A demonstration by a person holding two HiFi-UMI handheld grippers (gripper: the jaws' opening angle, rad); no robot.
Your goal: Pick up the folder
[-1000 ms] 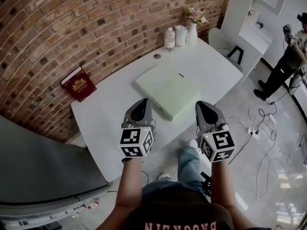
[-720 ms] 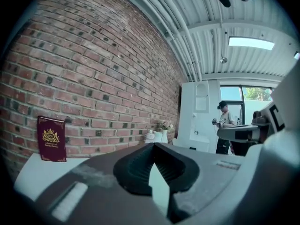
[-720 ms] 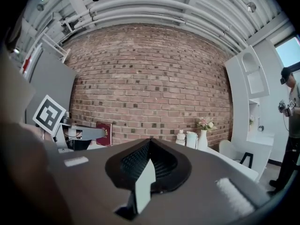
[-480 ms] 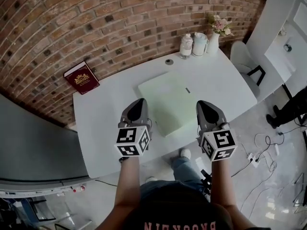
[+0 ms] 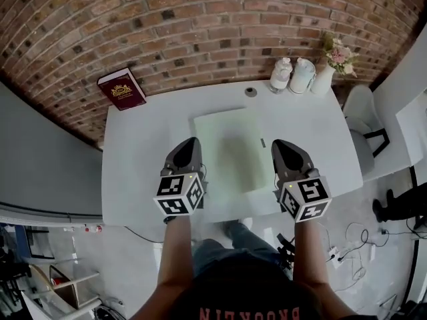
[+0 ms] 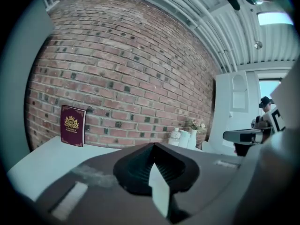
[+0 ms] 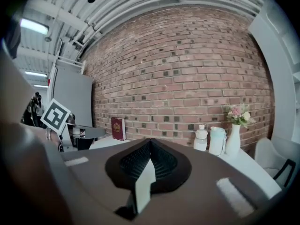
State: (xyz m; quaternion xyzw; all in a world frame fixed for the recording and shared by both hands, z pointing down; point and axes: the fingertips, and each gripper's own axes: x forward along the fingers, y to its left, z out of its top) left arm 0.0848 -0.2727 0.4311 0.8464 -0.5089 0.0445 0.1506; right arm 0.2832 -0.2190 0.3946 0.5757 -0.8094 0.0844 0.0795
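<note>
The pale green folder (image 5: 231,151) lies flat in the middle of the white table (image 5: 140,165). In the head view my left gripper (image 5: 190,143) hovers over the folder's left edge, shut and holding nothing. My right gripper (image 5: 284,145) hovers just off the folder's right edge, also shut and holding nothing. Both point away from me towards the brick wall, almost level. The left gripper view shows its jaws (image 6: 154,146) closed together, and the right gripper view shows the same (image 7: 149,142). Neither gripper view shows the folder; it lies below their sight.
A dark red book (image 5: 122,89) leans on the brick wall at the table's far left. A bottle (image 5: 281,74), a jug (image 5: 302,76) and a vase of flowers (image 5: 327,72) stand at the far right, near a small round disc (image 5: 251,92). A white chair (image 5: 363,112) stands at the right.
The person has turned to face the table squarely, so the folder now lies straight ahead. Both grippers swung with the turn and sit either side of the folder, still shut.
</note>
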